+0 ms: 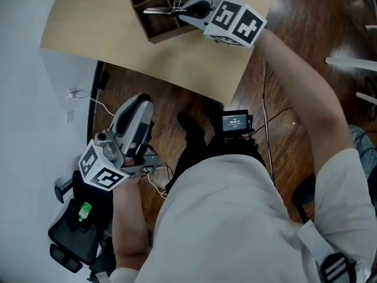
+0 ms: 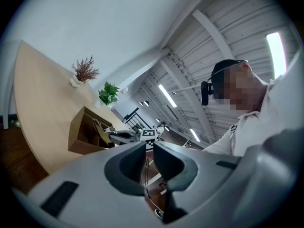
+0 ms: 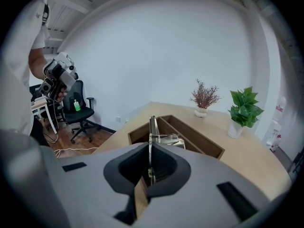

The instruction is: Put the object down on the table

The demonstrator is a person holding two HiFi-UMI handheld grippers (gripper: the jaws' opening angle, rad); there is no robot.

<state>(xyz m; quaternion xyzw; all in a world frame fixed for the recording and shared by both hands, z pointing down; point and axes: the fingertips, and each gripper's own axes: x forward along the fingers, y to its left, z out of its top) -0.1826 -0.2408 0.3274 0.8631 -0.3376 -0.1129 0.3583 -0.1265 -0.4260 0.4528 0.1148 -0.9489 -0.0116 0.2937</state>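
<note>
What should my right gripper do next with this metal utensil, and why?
Probably lower the right gripper a little: its jaws are shut on the metal utensil, which hangs over the wooden box on the table and apparently is not resting on anything yet.

The right gripper [image 1: 177,10] reaches over a brown divided box [image 1: 168,34] that stands on the pale wooden table [image 1: 106,34]. A thin metal utensil [image 1: 156,9] sticks out from its tip above the box's compartments. The left gripper [image 1: 136,105] hangs at the lower left over the dark wood floor [image 1: 177,102], near a black office chair [image 1: 70,234] with a green bottle [image 1: 85,210] on its seat. A small lit screen [image 1: 235,122] shows just above the person's white shirt [image 1: 230,217].
</note>
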